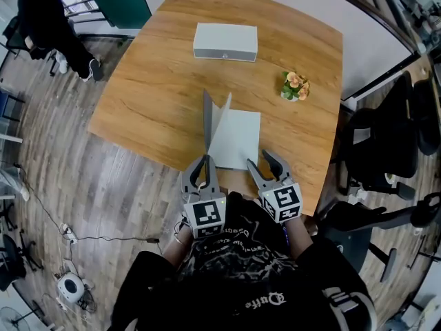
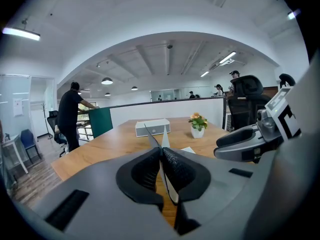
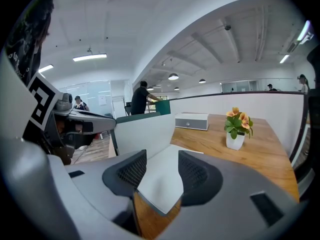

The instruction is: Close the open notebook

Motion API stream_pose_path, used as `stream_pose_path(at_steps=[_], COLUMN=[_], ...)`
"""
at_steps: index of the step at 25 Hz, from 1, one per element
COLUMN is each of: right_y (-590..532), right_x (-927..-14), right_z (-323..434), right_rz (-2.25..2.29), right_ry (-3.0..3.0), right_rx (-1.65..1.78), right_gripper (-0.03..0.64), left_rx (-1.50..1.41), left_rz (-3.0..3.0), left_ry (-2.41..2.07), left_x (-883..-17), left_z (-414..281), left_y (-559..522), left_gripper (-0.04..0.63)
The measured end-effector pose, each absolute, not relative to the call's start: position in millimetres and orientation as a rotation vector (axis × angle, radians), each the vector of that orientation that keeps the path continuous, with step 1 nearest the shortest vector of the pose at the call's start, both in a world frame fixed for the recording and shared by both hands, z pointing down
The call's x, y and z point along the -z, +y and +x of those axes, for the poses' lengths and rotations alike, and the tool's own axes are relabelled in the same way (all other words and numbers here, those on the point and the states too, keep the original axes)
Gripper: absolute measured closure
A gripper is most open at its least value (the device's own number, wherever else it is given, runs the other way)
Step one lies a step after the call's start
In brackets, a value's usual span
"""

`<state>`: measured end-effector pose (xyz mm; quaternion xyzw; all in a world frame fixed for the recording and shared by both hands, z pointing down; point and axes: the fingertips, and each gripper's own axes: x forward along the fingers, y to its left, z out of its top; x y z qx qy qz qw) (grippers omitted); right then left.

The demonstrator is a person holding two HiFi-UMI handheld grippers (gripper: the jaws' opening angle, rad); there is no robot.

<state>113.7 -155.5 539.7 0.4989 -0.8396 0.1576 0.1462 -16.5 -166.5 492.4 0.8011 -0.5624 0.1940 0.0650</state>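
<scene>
— What is sitting around the notebook (image 1: 238, 136)?
— A box (image 1: 225, 41) and a flower pot (image 1: 295, 85), both lying well apart from it.
— Grippers?
— The left gripper (image 1: 205, 160) is pinching its upright cover (image 1: 207, 119). The right gripper (image 1: 260, 160) is gaping unclamped over the page at the table (image 1: 151, 95)'s near edge.

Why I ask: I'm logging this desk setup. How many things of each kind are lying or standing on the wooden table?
notebook: 1
box: 1
potted flowers: 1
Total: 3
</scene>
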Motion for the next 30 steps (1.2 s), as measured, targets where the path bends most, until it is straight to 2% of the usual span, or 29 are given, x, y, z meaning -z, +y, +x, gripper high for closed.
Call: stream_pose_path(at_steps=[10, 20, 30], right_y=[-147, -128, -119], right_x=[-540, -546, -554], right_z=[142, 179, 202], right_rz=[1.539, 1.682, 1.757], right_ry=[-2.366, -2.278, -2.201], right_rx=[-0.473, -0.529, -0.578], right_gripper=[0.414, 0.416, 0.415], left_rx=[-0.571, -0.679, -0.811], left_rz=[2.620, 2.691, 2.608], left_ry=[-1.399, -1.016, -0.766], left_x=[-495, -525, -576], left_z=[40, 101, 133], left_y=[-157, -149, -140], left_gripper=[0.557, 0.557, 0.557])
